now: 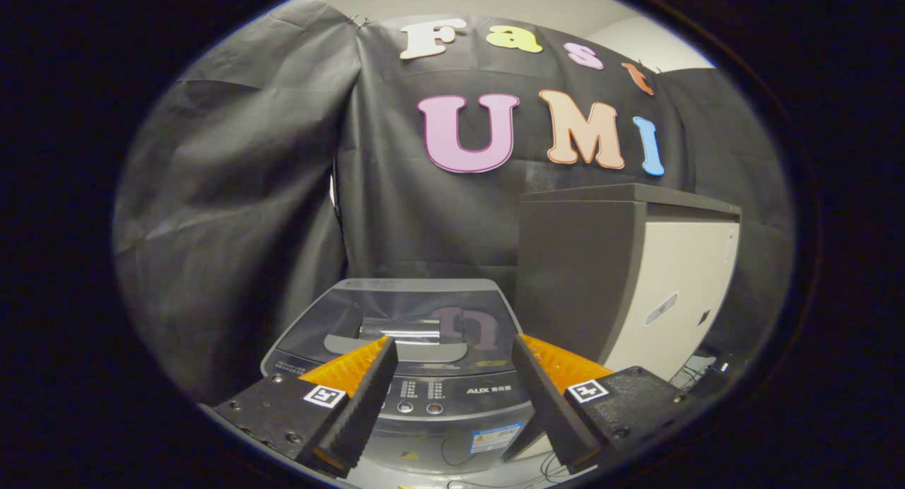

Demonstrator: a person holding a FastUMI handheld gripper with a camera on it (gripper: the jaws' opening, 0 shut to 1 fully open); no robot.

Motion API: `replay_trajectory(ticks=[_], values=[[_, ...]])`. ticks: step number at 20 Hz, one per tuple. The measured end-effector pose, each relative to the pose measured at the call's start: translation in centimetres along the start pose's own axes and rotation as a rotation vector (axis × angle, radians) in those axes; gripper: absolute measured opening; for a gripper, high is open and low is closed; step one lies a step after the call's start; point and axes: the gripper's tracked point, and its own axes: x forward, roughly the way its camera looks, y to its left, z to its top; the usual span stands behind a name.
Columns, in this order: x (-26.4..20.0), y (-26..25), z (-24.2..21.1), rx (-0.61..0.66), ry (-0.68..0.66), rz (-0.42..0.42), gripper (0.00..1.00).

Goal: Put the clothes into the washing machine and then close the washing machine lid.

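We see our tongs (452, 351) spread apart, gripping nothing; the washing machine (417, 376) sits just beyond and below them, its lid (410, 319) closed.

The tool (452, 376) has ridged fingers, screwed mounts and square coded tags.

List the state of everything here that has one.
washing machine lid: shut, lying flat on the machine.
tongs: open, nothing between the fingers, above the machine's control panel.
cabinet: standing upright beside the washing machine; no door visibly open.
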Motion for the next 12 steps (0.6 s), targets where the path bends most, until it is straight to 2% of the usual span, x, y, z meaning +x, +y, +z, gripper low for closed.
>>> replay_trajectory(ticks=[12], values=[[-8.6, -1.6, 5.2, 0.002, -0.074, 0.051, 0.98]])
